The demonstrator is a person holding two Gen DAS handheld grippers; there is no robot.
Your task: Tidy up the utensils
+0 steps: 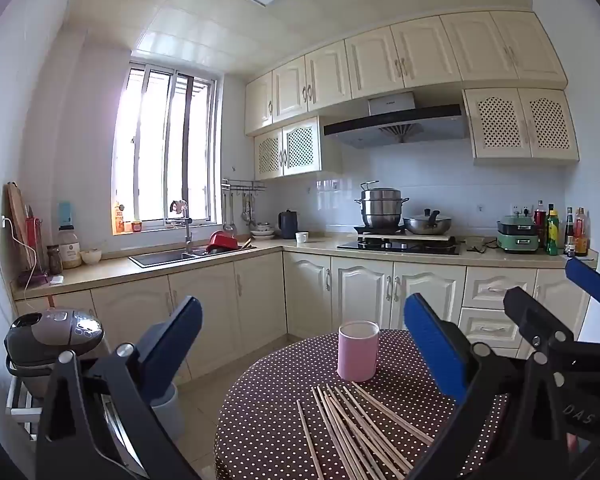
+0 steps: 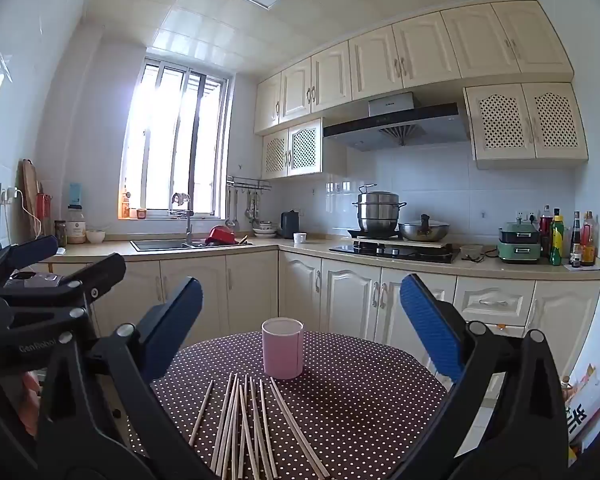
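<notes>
Several wooden chopsticks lie loose on a round table with a brown polka-dot cloth; they also show in the right wrist view. A pink cylindrical holder stands upright behind them, also seen in the right wrist view. My left gripper is open and empty, held above the table's near side. My right gripper is open and empty, also above the table; it shows at the right of the left wrist view. The left gripper shows at the left of the right wrist view.
A rice cooker sits on a stand left of the table. Cream cabinets and a counter with sink, stove and pots run along the far walls. Bottles stand at the counter's right end.
</notes>
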